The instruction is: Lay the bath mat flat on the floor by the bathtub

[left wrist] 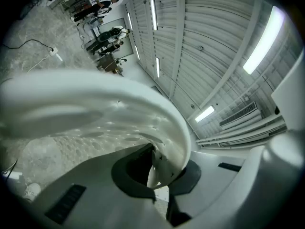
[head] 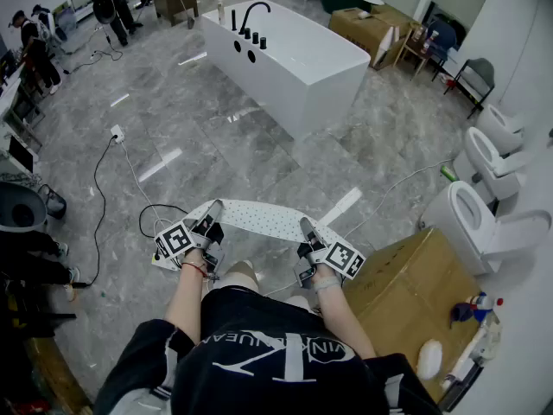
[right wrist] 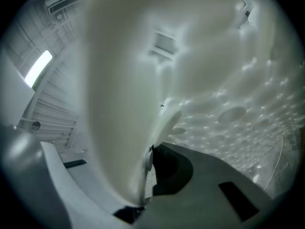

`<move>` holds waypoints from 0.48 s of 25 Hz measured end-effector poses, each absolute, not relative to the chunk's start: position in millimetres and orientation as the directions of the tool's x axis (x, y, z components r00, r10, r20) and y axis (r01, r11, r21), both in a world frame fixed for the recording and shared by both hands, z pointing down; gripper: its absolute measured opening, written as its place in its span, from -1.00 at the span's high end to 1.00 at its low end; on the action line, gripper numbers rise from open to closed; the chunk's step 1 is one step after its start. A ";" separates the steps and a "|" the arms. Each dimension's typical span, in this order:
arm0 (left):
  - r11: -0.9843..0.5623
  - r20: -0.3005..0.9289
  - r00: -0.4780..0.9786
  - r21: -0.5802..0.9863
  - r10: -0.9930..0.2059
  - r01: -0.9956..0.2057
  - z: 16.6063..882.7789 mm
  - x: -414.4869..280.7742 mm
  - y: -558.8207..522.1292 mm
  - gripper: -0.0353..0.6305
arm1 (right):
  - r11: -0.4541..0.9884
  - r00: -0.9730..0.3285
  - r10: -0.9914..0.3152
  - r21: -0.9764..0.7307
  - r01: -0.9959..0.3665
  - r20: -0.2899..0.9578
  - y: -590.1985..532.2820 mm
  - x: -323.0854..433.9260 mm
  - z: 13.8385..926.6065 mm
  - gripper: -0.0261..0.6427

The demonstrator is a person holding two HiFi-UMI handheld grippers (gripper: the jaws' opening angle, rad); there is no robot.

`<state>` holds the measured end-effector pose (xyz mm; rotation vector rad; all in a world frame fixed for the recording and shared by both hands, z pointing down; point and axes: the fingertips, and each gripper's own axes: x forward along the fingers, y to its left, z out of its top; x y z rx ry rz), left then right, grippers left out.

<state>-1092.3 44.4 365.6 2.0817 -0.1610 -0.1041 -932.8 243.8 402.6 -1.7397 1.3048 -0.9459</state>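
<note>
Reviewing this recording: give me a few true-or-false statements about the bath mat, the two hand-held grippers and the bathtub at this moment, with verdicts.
1. The bath mat is gripped at one end by the left hand-held gripper and at the other by the right hand-held gripper. True.
2. The bath mat lies flat against the bathtub. False: it is held stretched between the two grippers, well apart from the bathtub.
3. The left hand-held gripper's jaws are open and empty. False: they are shut on the bath mat's edge.
4. A cardboard box stands to the right of the right hand-held gripper. True.
</note>
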 end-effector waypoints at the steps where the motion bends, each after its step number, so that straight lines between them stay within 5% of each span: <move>1: -0.445 0.012 0.985 0.891 -0.170 -0.088 369.9 -1090.2 44.7 0.83 | -0.201 0.210 -0.970 -0.887 -0.416 0.121 242.7 -930.0 403.2 0.83; 12: -0.415 0.022 0.992 0.907 -0.126 -0.073 389.3 -1038.3 -8.7 0.83 | -0.263 0.247 -0.953 -0.879 -0.399 0.173 195.5 -886.2 416.0 0.83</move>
